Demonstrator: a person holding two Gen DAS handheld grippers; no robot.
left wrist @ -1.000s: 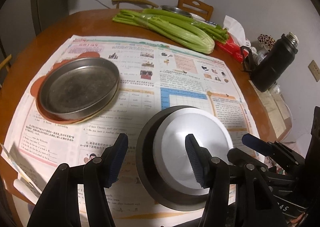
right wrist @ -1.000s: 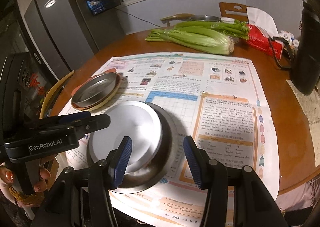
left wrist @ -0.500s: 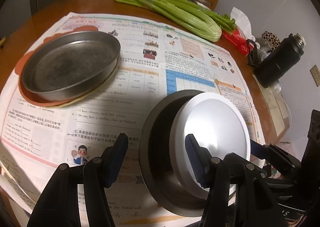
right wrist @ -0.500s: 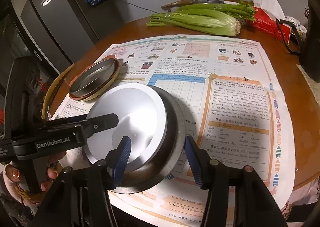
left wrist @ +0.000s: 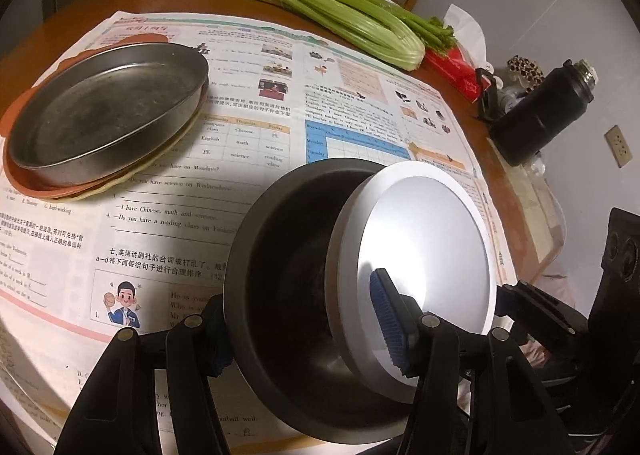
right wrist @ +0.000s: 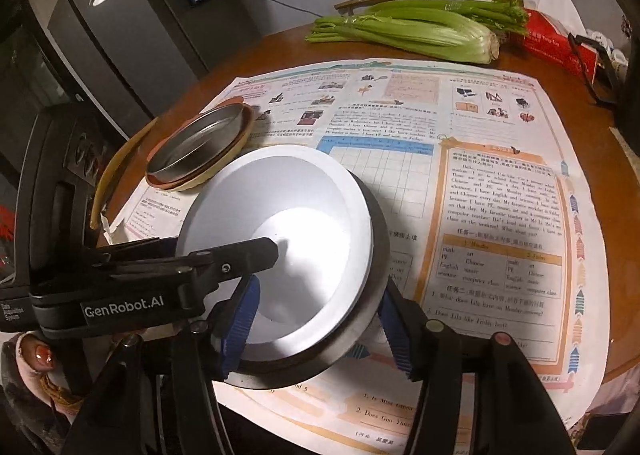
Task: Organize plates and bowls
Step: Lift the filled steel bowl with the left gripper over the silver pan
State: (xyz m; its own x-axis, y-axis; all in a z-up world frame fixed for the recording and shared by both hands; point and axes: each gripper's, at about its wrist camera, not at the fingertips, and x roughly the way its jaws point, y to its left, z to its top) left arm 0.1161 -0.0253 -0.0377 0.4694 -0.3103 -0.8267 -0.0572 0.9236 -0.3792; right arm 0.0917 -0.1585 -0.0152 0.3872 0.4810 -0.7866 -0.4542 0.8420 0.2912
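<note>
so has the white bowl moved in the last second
Yes. In the left wrist view the white bowl now tilts toward the right rim of the dark bowl, having sat more centred, judged against the newspaper.

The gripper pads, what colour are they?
Blue and ribbed, on black jaws; the right wrist view shows the pads best.

White bowl (right wrist: 280, 255) in dark steel bowl (left wrist: 288, 295); grey pan (left wrist: 104, 115) on orange plate (left wrist: 24, 111), upper left; green celery (right wrist: 420, 31); blue pads (right wrist: 240, 319).
</note>
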